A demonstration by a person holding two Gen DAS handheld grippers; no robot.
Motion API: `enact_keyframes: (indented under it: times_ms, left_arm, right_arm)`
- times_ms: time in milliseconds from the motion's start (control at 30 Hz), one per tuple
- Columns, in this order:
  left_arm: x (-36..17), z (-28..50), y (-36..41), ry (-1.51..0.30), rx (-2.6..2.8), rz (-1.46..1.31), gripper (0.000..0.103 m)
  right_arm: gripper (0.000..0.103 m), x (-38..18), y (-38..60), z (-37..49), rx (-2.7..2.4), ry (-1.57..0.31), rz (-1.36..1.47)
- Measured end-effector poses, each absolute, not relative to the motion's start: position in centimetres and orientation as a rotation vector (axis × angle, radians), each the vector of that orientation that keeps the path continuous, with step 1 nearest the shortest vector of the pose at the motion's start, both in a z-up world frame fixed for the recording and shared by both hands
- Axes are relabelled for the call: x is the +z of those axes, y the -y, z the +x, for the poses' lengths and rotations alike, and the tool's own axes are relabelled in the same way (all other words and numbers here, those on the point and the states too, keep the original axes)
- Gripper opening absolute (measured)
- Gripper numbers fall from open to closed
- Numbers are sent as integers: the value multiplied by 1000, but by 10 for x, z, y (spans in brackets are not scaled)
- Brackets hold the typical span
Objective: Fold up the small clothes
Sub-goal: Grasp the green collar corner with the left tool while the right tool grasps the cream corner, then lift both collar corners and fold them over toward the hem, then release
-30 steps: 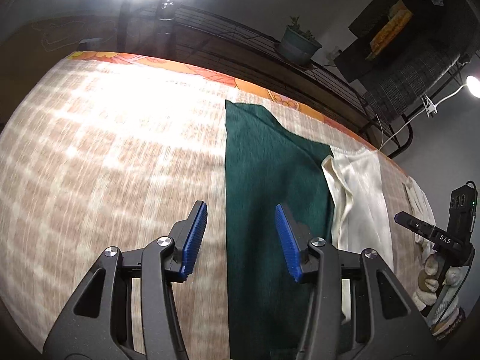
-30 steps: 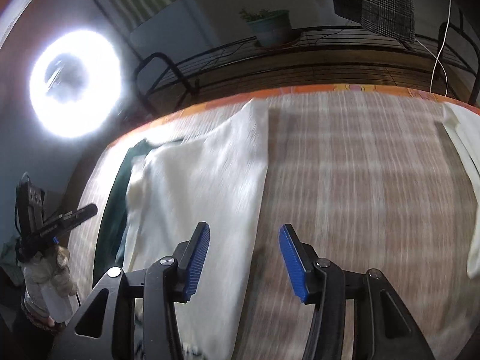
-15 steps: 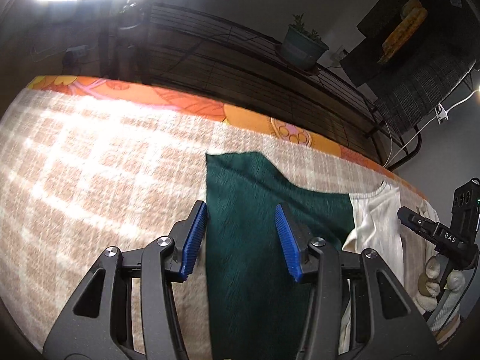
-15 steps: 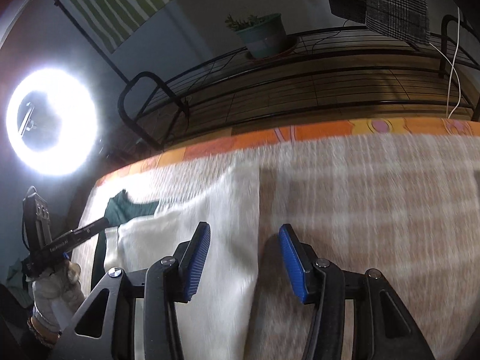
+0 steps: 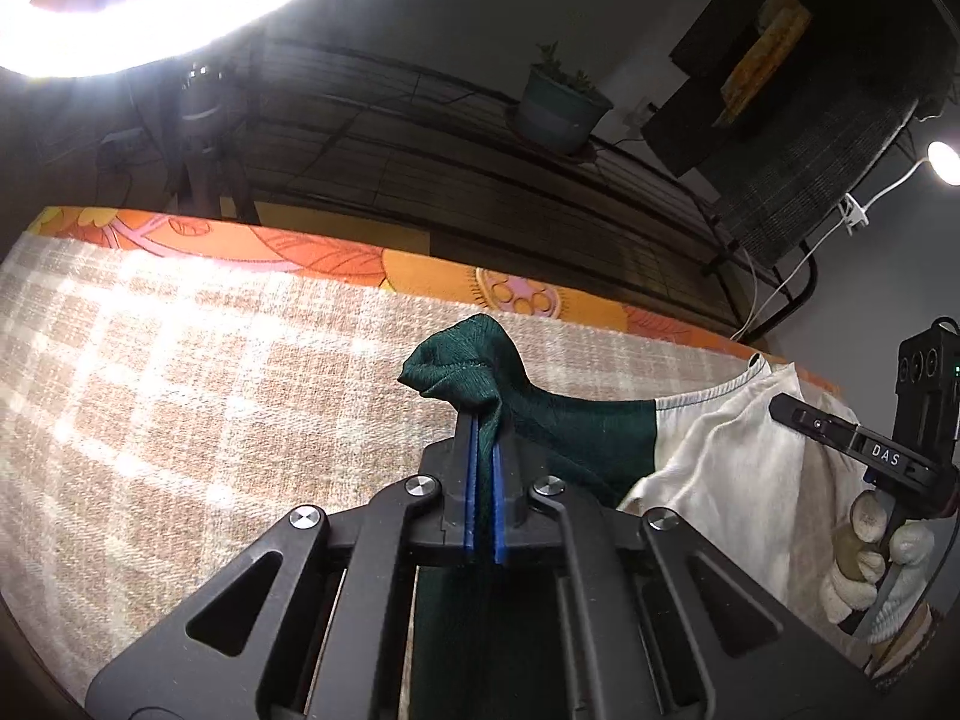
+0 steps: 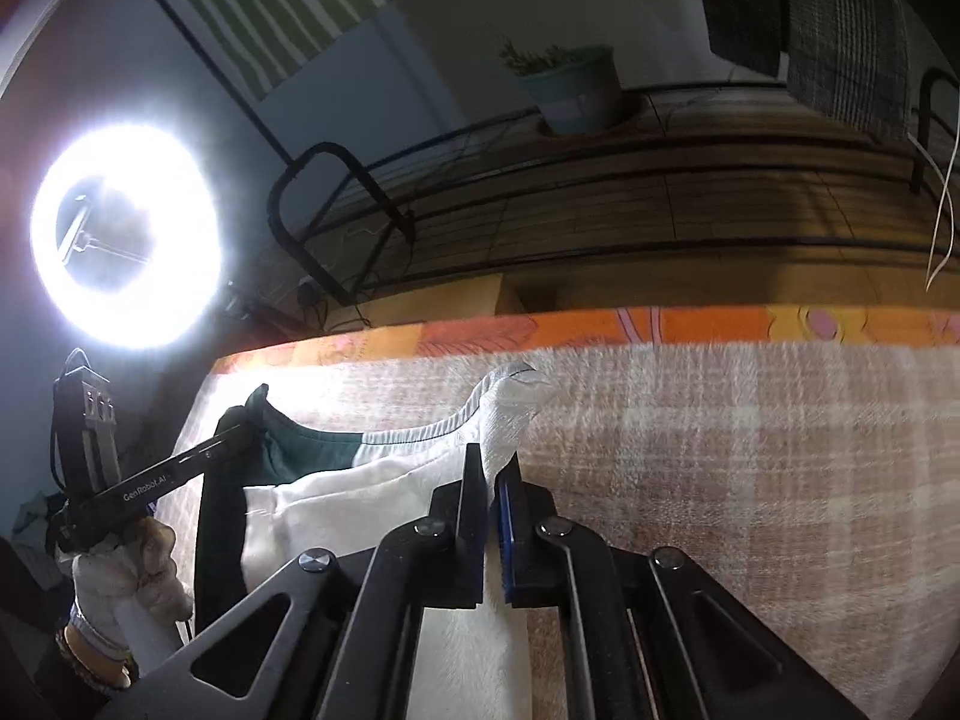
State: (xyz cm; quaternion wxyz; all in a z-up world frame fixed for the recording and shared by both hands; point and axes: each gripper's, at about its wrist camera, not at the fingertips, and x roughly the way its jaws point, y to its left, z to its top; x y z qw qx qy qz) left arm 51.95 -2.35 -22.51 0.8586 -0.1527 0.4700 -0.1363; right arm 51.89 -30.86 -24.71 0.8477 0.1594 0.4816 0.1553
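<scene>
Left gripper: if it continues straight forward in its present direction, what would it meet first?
The left gripper, shut on the green garment corner, probably meets the checked cloth just beyond; depth is unclear.

Black gripper frames, blue pads, silver screws; white knit gloves.
</scene>
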Motion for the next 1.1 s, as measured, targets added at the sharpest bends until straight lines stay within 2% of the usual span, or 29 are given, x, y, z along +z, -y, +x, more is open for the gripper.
enact_keyframes:
  times_ms: [367,667,867,1100]
  left_arm:
    - [-172,459,16,-915,-355,-305,1]
    - [-139,374,13,-877,-385,-251,1]
    - [-141,304,12,-869,-395,-220,1]
    - [-173,234,2,-900,-382,-175,1]
  right_arm:
    - [0,-183,301,466,402,-930,312]
    - [0,-147,300,394,415,-904,285]
    - [0,-143,291,328,436,-909,229]
    - [0,-170,288,247,443,-950,203]
